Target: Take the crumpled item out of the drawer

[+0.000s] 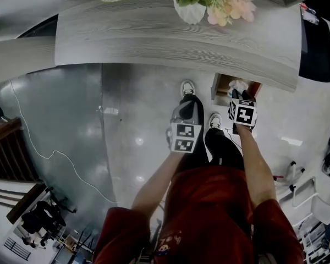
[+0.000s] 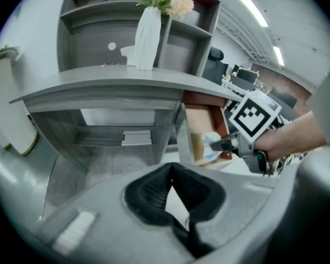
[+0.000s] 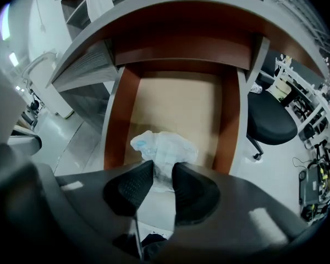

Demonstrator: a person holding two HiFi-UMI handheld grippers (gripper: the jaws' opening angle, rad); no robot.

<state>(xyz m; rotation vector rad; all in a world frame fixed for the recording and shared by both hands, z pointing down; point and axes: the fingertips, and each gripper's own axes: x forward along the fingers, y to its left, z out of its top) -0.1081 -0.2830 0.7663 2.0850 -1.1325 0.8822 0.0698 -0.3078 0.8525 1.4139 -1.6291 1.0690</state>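
Observation:
A crumpled white item (image 3: 164, 146) with blue print lies near the front of the open wooden drawer (image 3: 179, 100) under the desk. My right gripper (image 3: 163, 172) reaches into the drawer, and its two pads press on the item's near end. The head view shows that gripper (image 1: 239, 96) at the drawer (image 1: 218, 88), with the white item (image 1: 239, 84) just past its tips. My left gripper (image 2: 170, 166) hangs to the left in front of the desk, jaws touching at the tips and holding nothing. From there I see the right gripper (image 2: 224, 143) at the item (image 2: 210, 143).
The grey desk top (image 1: 154, 32) overhangs the drawer and carries a white vase (image 2: 148, 37) of flowers. A black office chair (image 3: 269, 120) stands right of the drawer. A thin cable (image 1: 49, 153) trails over the floor at left. The person's shoes (image 1: 188, 88) are below.

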